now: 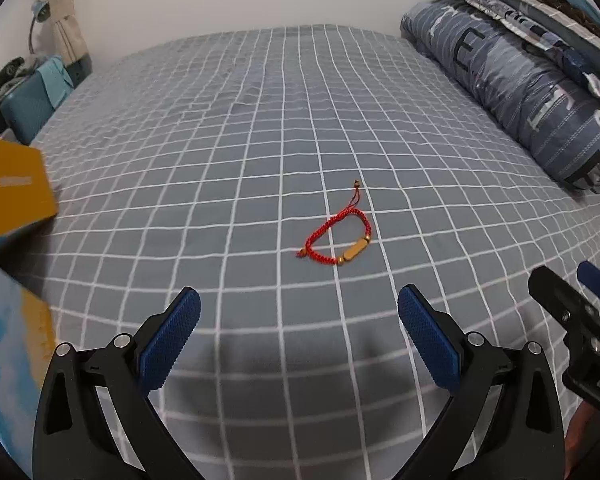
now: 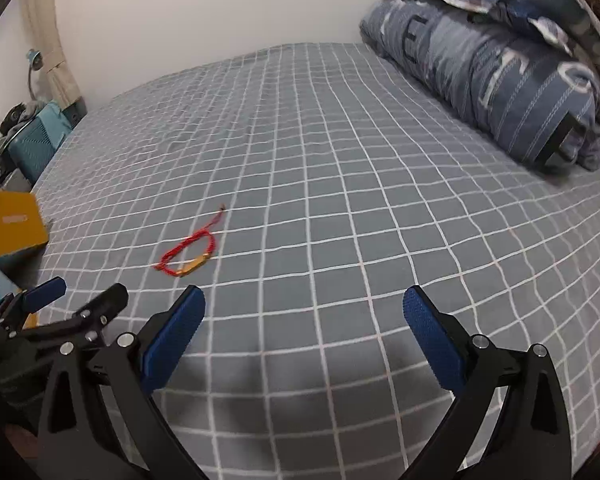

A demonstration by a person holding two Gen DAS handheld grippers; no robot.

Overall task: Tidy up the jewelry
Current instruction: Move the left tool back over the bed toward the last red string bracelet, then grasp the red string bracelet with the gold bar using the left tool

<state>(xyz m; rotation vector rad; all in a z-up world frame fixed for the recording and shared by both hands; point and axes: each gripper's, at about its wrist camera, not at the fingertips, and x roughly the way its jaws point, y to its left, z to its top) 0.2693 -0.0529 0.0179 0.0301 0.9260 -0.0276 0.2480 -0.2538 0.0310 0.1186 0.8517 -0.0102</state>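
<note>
Both grippers, left gripper (image 1: 299,312) and right gripper (image 2: 304,312), are hovering wide open, probably lining up on the red braided bracelet (image 1: 337,236) lying mid-bed.

Grey grid-patterned cloth bedsheet (image 1: 260,128): matt, slightly wrinkled. On it, red braided-cord bracelet (image 1: 337,236) with a glossy gold-coloured metal-looking bar. Both grippers' blue finger pads (image 2: 172,344): textured, matt; black frames smooth plastic.
</note>
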